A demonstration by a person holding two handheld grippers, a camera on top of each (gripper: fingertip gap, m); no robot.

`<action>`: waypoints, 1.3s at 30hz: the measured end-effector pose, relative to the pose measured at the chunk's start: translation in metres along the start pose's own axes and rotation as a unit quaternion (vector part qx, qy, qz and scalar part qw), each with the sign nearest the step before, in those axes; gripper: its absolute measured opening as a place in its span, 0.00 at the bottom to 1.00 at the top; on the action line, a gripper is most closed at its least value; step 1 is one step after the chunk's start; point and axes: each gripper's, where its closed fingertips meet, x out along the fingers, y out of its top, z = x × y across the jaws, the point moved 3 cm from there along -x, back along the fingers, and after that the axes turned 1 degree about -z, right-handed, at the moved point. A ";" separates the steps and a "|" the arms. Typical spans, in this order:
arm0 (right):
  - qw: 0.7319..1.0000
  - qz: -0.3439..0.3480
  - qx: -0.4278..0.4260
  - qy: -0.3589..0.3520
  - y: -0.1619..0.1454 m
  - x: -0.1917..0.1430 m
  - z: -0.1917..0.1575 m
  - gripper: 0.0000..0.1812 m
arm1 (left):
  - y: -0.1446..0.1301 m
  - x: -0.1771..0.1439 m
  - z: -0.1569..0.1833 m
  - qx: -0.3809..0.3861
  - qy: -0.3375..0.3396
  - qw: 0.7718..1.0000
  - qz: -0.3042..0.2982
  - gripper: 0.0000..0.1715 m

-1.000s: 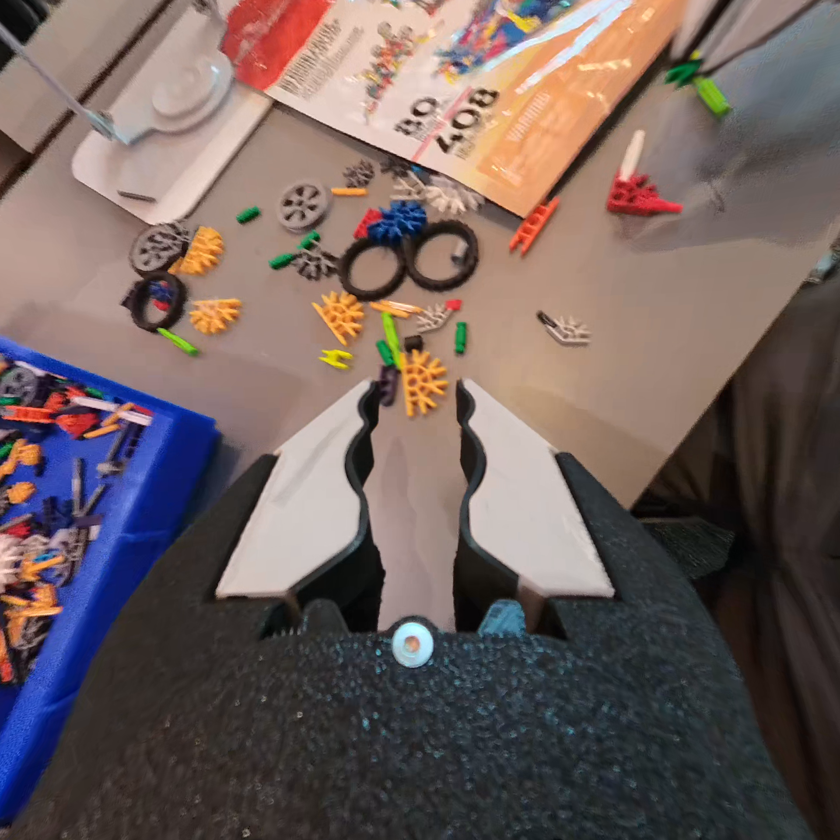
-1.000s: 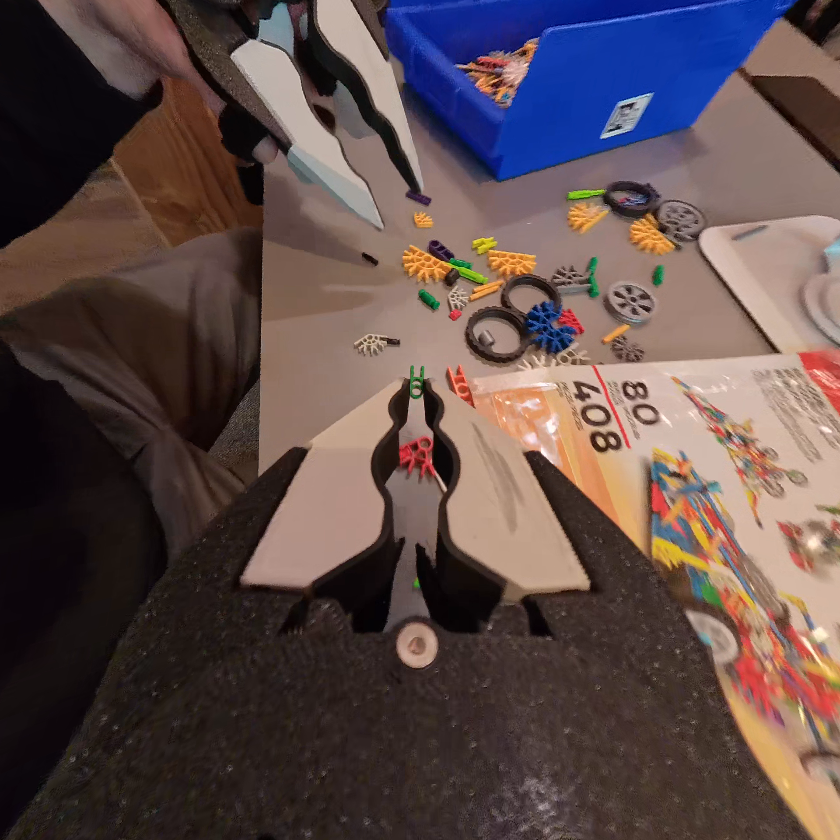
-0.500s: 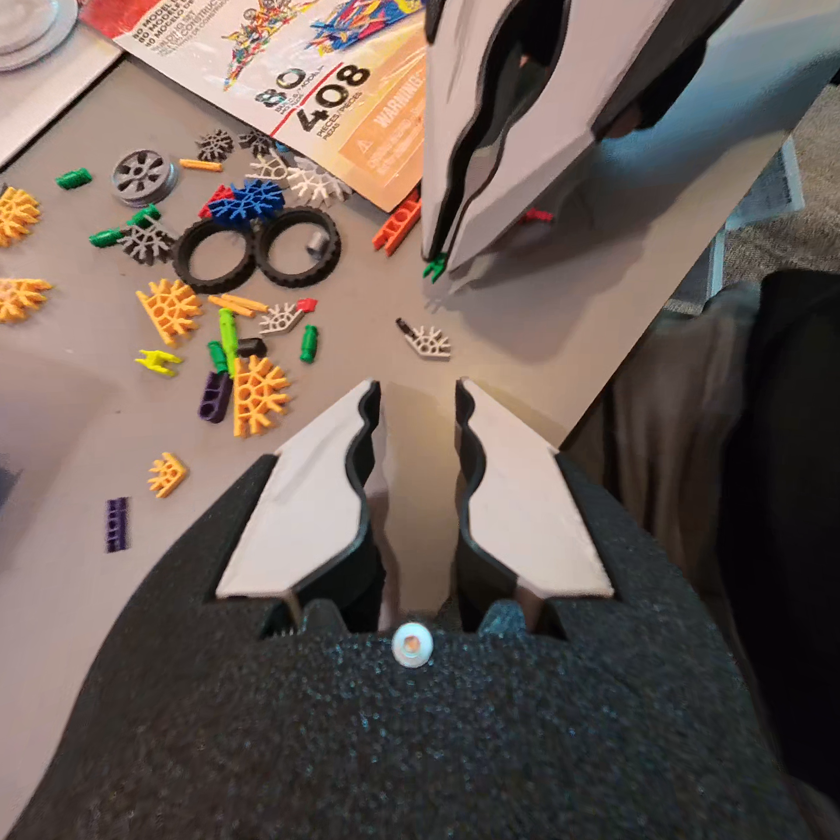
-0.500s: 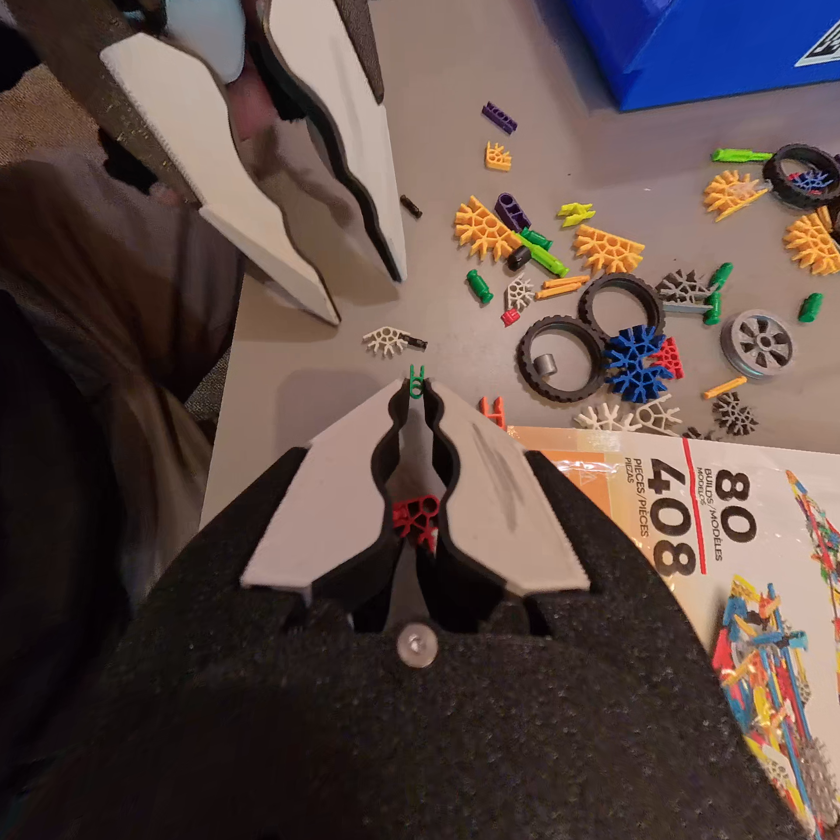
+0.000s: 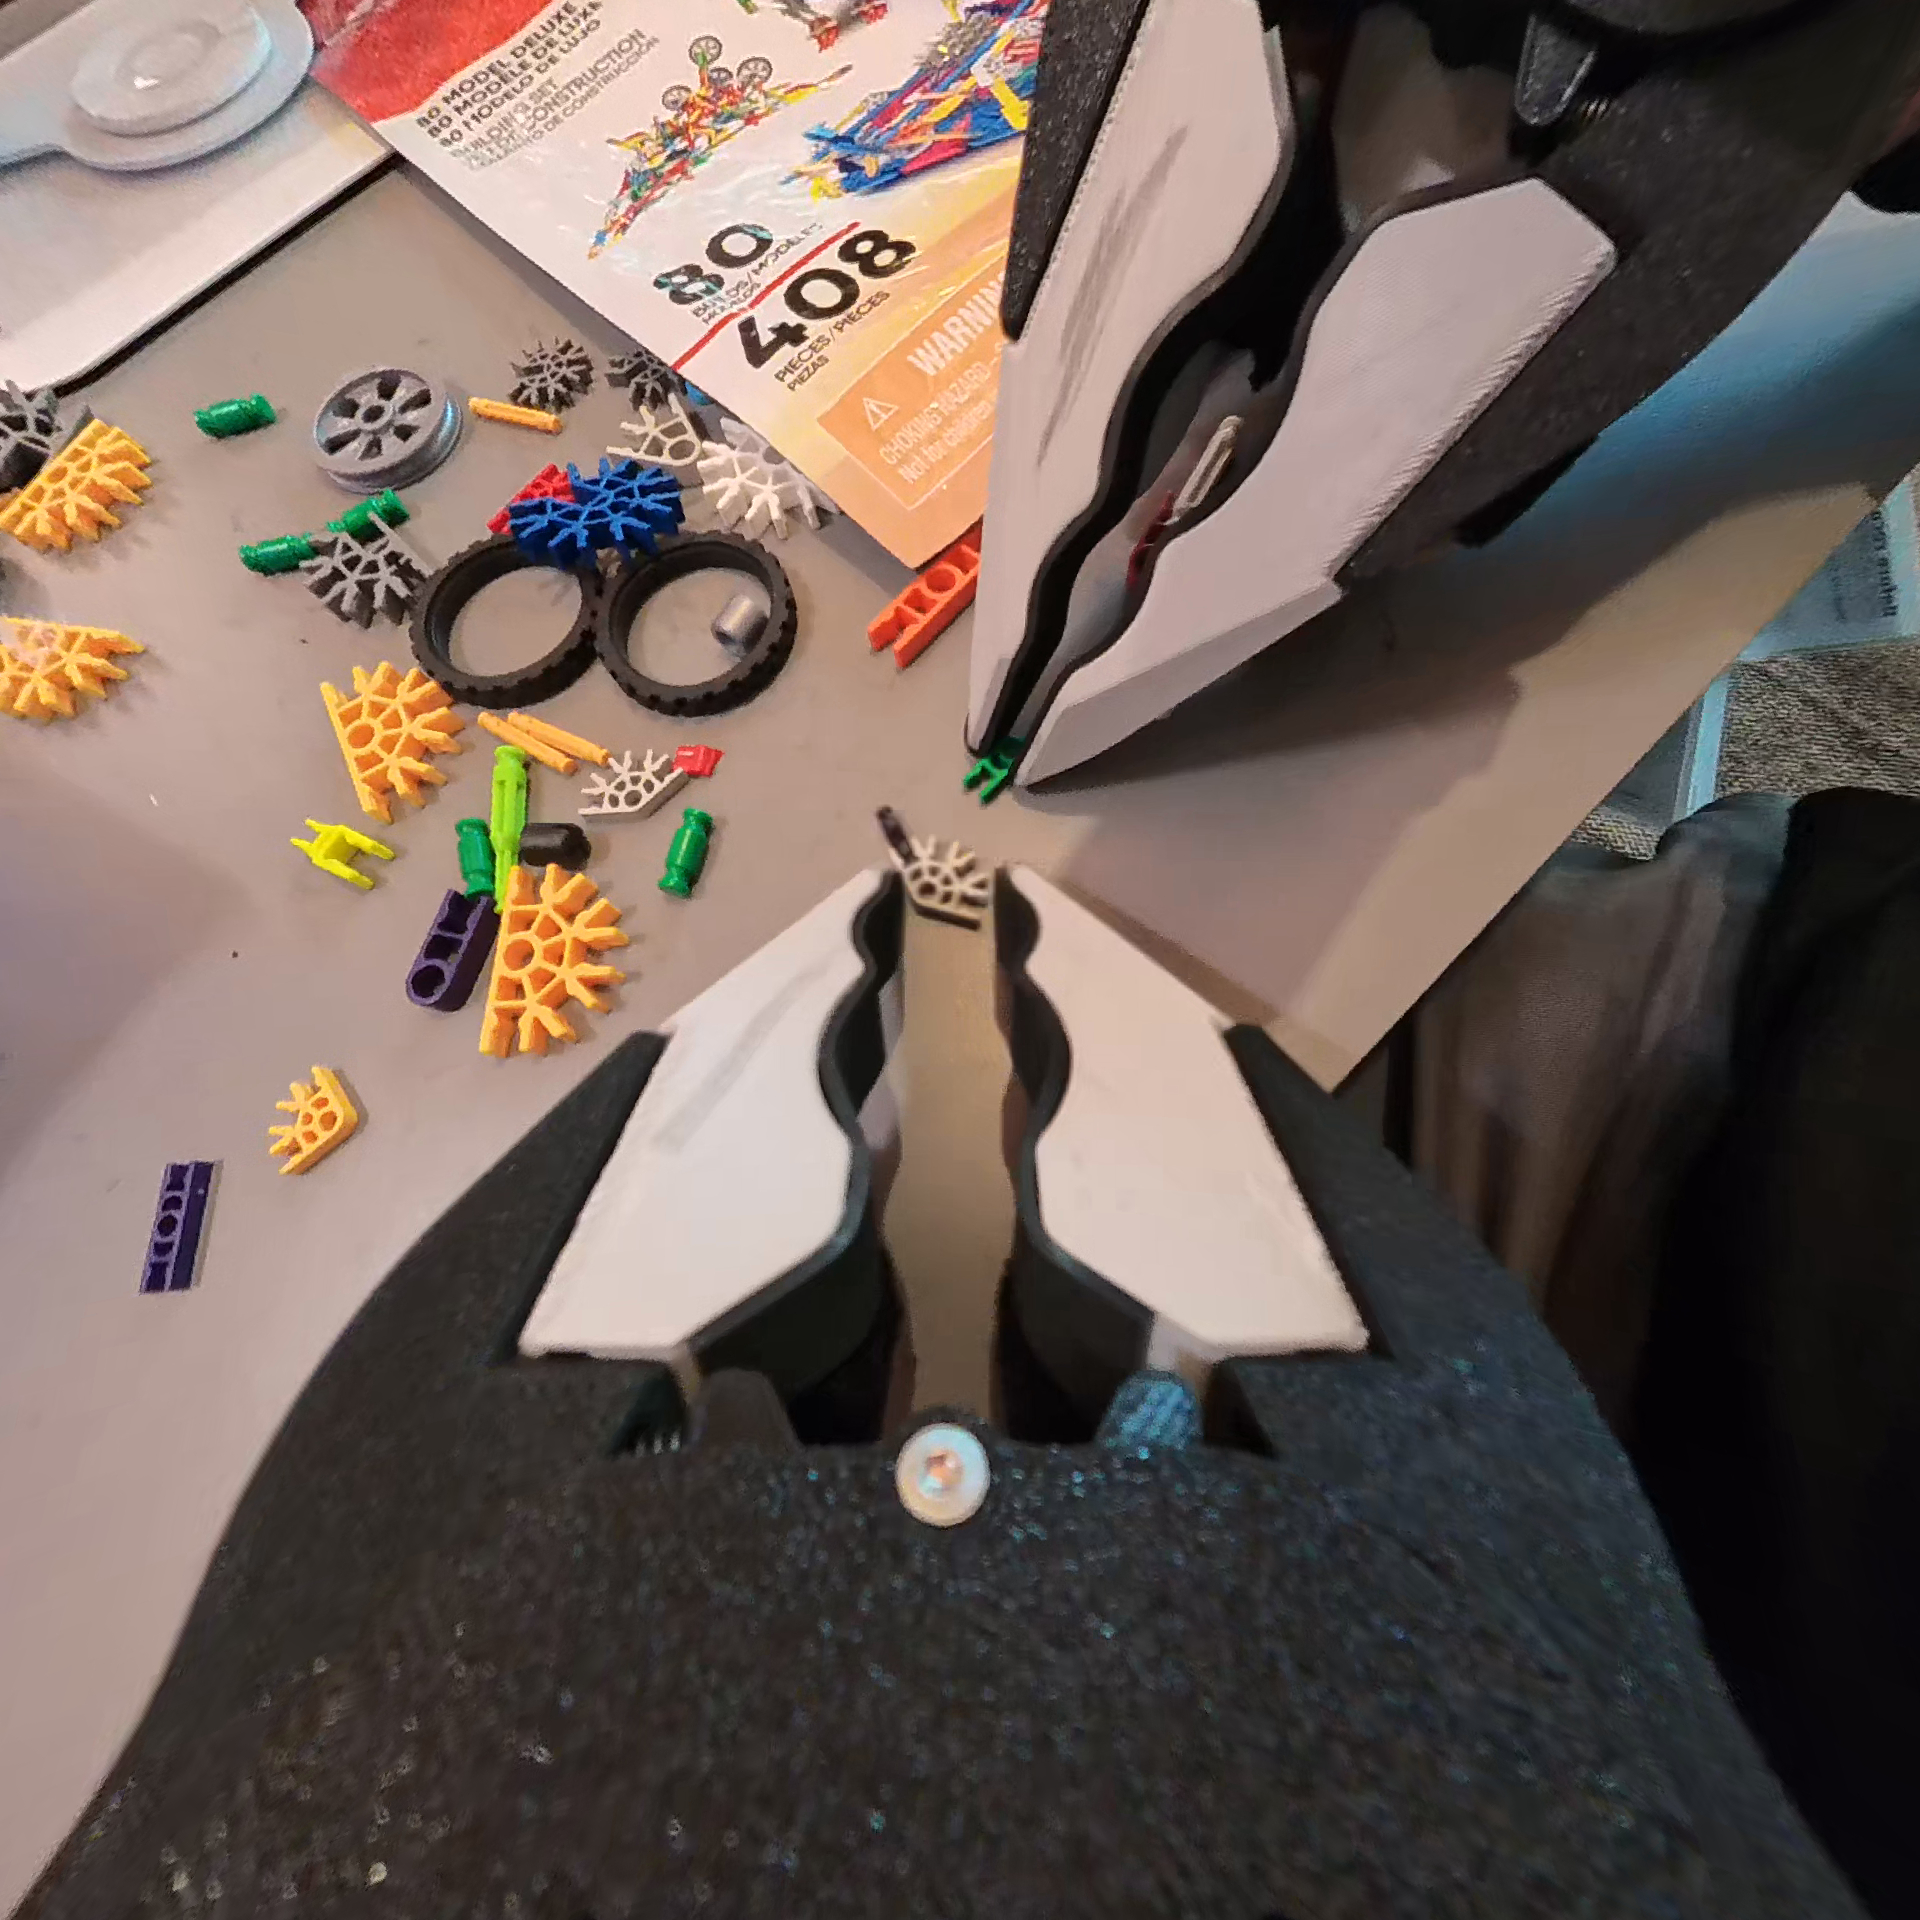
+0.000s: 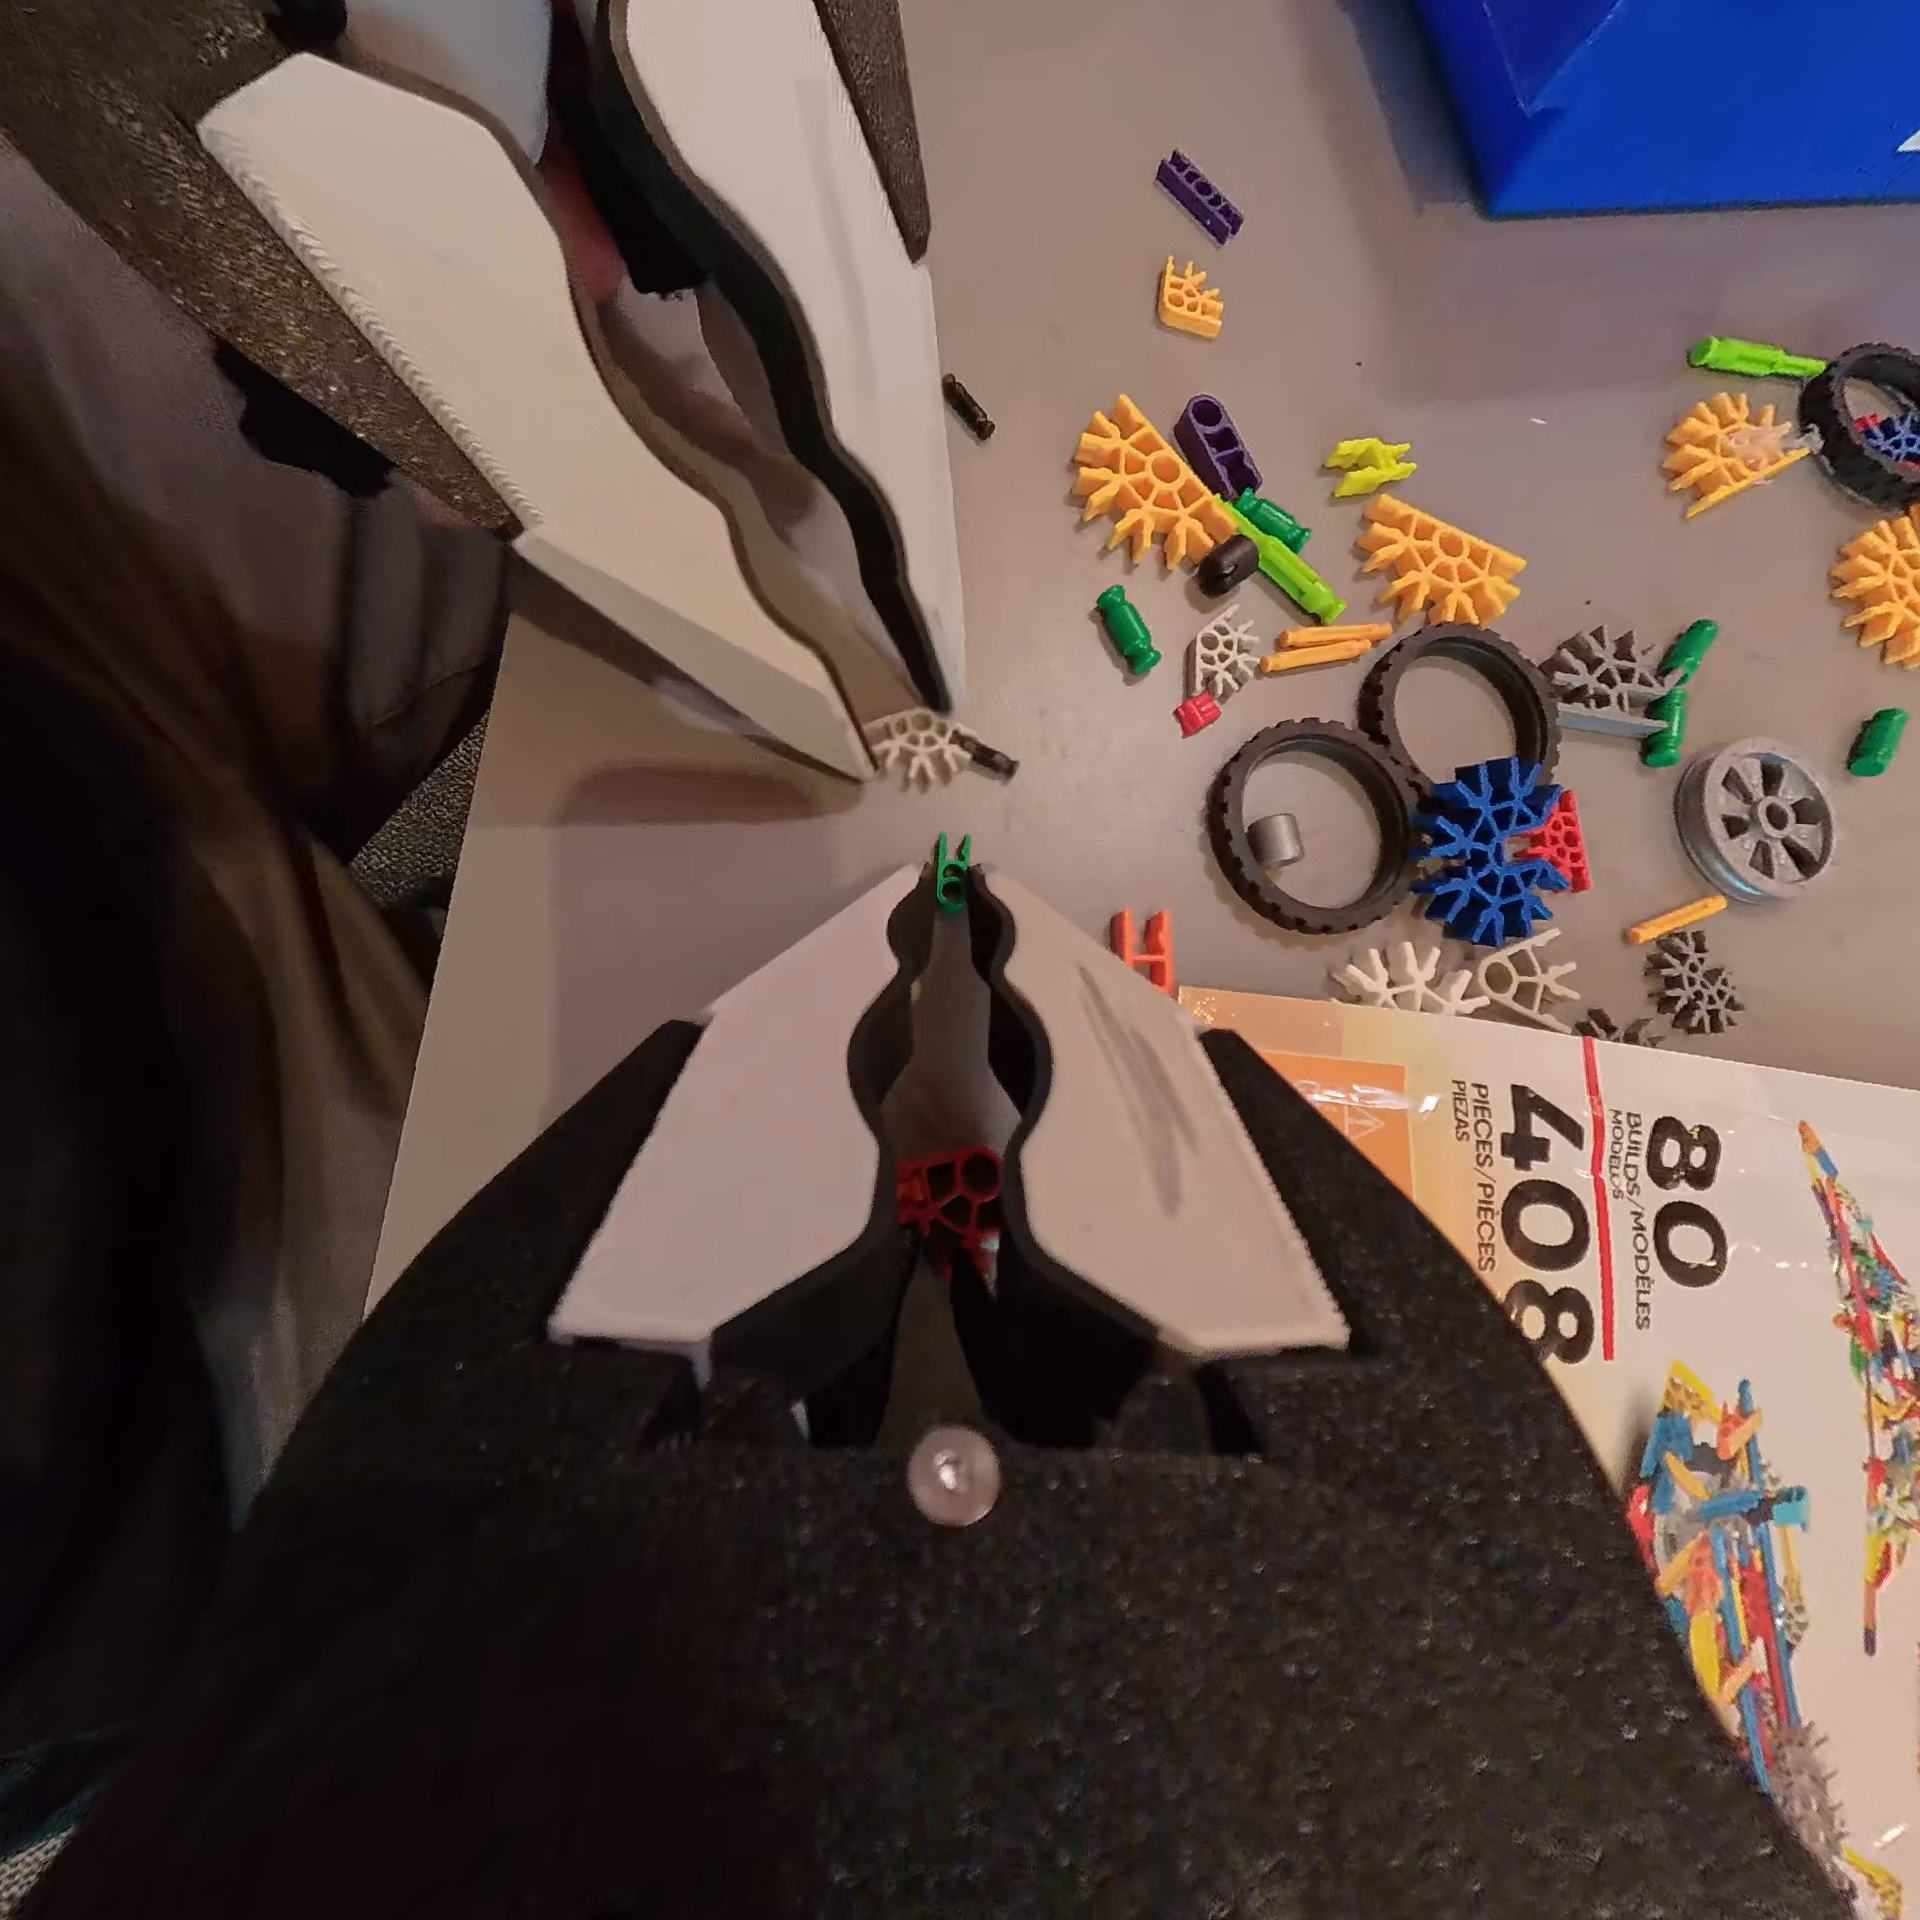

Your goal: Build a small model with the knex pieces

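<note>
We see the left hand-held gripper (image 5: 945, 883) released, its tips flanking a grey connector (image 5: 943, 881) on the desk (image 5: 1195, 831). Just ahead, the right hand-held gripper (image 6: 958, 883) is clenched on a green clip (image 6: 949, 871), a red connector (image 6: 951, 1195) lodged deeper between its fingers.

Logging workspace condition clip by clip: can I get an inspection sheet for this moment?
Surface: grey table, scattered with toy building pieces.
Handled pieces: green clip pinched at the right tongs' tips, with a red connector deeper between them. A grey connector lies on the table between the left tongs' tips.
Clutter: black tyres, blue connector, yellow connectors, grey wheel, printed sheet, blue bin, pale tray.
Grippers: right tongs shut. Left tongs flank the grey connector; whether they clamp it is unclear.
Cables: nothing seen.
Surroundings: person's clothed legs at the table edge.
</note>
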 end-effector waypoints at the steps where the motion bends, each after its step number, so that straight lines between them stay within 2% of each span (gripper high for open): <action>1: 1.000 0.002 -0.001 0.000 0.000 0.000 0.000 0.02 | 0.000 0.000 0.001 -0.001 -0.003 1.000 0.000 0.07; 9: 1.000 0.007 -0.016 0.009 0.001 0.002 0.002 0.03 | -0.001 -0.001 0.000 0.004 -0.001 1.000 -0.002 0.05; 11: 1.000 0.008 -0.020 0.012 0.001 0.002 0.002 0.03 | -0.004 -0.002 -0.002 0.004 0.003 1.000 -0.008 0.00; 14: 1.000 0.010 -0.025 0.016 0.002 0.003 0.003 0.03 | -0.005 -0.005 -0.001 0.005 -0.012 1.000 -0.010 0.00; 22: 0.999 0.012 -0.026 0.021 0.000 0.002 0.005 0.03 | -0.008 -0.008 -0.007 0.008 -0.006 1.000 -0.023 0.14; 28: 0.999 0.015 -0.030 0.022 0.001 0.002 0.005 0.03 | -0.003 -0.006 -0.015 0.008 0.008 0.999 -0.034 0.15; 33: 0.999 0.014 -0.032 0.021 0.000 0.002 0.005 0.03 | 0.000 0.002 -0.013 0.003 0.007 0.999 -0.042 0.09; 39: 0.999 0.018 -0.031 0.029 0.001 0.001 0.004 0.02 | 0.003 0.005 -0.010 0.033 -0.003 0.999 -0.042 0.08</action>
